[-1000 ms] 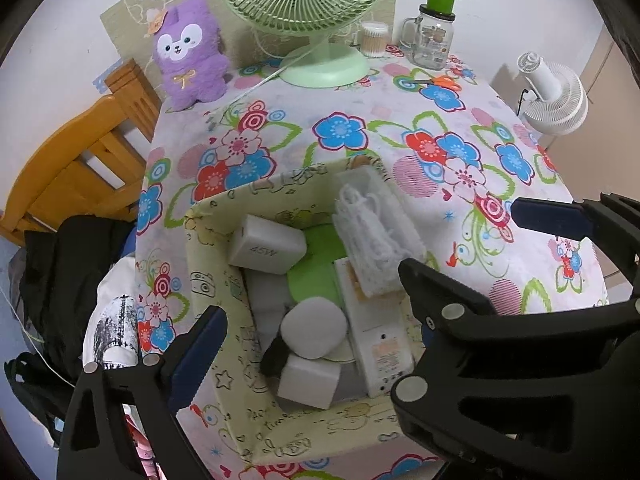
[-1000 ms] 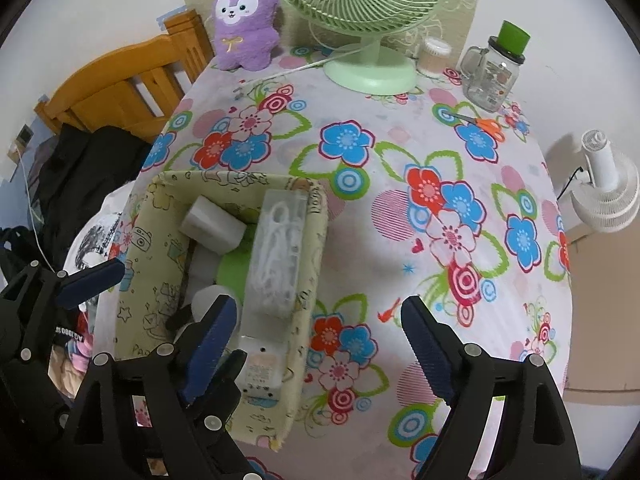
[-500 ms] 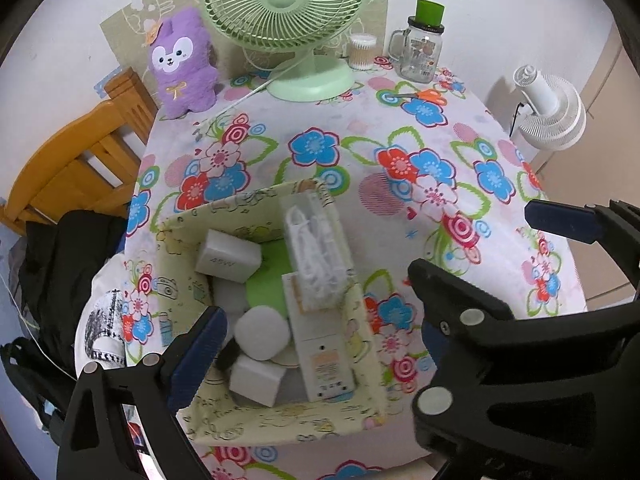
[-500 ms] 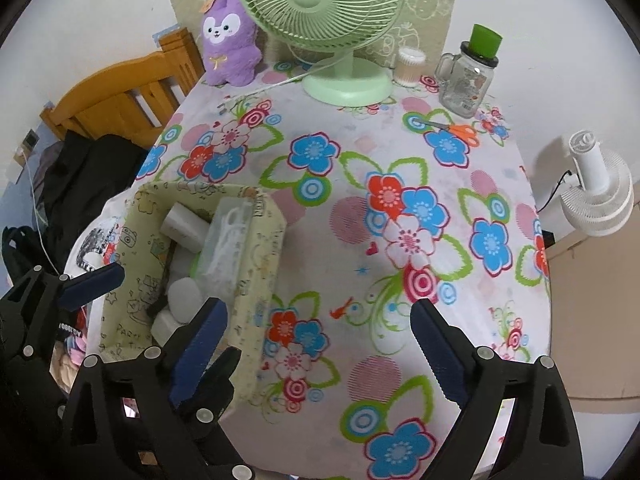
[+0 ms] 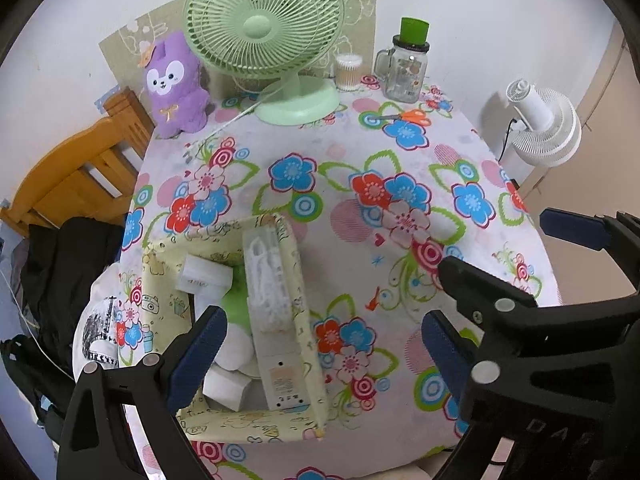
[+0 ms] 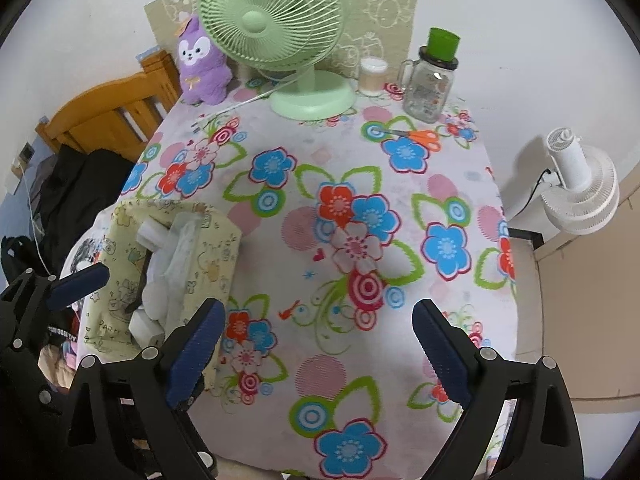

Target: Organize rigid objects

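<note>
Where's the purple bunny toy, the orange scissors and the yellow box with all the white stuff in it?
Purple bunny toy (image 5: 173,88): left wrist view, on its body.
Orange scissors (image 6: 425,136): right wrist view, on the orange handles.
Yellow box (image 5: 248,424): left wrist view, on its near wall.

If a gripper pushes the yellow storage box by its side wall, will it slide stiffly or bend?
The yellow storage box looks like soft fabric; its rim sags unevenly, so the wall would probably bend first. The white chargers and other items filling it likely add weight, so it may drag and bunch the tablecloth.
</note>
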Tool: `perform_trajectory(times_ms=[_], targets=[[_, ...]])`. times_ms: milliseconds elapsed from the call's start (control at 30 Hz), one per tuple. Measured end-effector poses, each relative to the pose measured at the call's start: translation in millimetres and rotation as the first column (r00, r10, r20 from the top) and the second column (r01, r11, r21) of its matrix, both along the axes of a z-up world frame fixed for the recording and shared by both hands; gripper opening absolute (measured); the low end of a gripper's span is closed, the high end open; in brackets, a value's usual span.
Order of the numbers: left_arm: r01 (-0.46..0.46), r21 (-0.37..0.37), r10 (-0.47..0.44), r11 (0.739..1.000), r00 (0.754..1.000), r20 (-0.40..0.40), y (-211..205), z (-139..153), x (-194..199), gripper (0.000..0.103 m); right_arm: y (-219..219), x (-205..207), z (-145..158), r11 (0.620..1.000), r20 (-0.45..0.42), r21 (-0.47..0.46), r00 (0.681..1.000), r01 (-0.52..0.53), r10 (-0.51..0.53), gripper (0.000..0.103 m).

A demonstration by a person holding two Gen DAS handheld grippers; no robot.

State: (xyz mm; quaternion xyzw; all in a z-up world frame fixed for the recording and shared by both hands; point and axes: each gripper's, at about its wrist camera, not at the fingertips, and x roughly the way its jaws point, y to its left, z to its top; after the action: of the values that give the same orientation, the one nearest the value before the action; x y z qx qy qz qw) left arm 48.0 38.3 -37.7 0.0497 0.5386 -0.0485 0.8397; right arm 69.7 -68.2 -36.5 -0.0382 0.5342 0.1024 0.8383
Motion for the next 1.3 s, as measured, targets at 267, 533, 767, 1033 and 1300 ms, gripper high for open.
perform_trajectory(times_ms=[267, 533, 767, 1033, 1300], targets=[[-0.022, -0.005, 0.022, 1.0, 1.0, 0.014, -10.8, 11.2, -3.0, 0.099, -23.4, -4.3, 13.7, 1.0, 0.017, -0.006, 1.0, 0.022, -0.022, 0.097], [-0.043, -0.014, 0.043, 0.999, 0.998, 0.056, -14.9, 34.8, -17.5, 0.099, -40.2, -19.1, 37.1, 0.999, 0.069, 0.001, 0.997, 0.037, -0.037, 0.098], [-0.065, -0.028, 0.066, 0.998, 0.995, 0.068, -12.4, 50.9, -29.4, 0.099, -48.2, -30.5, 50.6, 0.998, 0.095, 0.021, 0.994, 0.059, -0.061, 0.099], [-0.078, -0.035, 0.081, 0.996, 0.992, 0.092, -5.9, 61.5, -43.8, 0.099, -55.5, -43.9, 57.0, 0.996, 0.101, 0.035, 0.991, 0.087, -0.09, 0.099], [-0.091, -0.05, 0.096, 0.995, 0.988, 0.117, 1.5, 66.1, -51.9, 0.1, -60.6, -57.4, 67.2, 0.993, 0.134, 0.04, 0.984, 0.114, -0.119, 0.099]])
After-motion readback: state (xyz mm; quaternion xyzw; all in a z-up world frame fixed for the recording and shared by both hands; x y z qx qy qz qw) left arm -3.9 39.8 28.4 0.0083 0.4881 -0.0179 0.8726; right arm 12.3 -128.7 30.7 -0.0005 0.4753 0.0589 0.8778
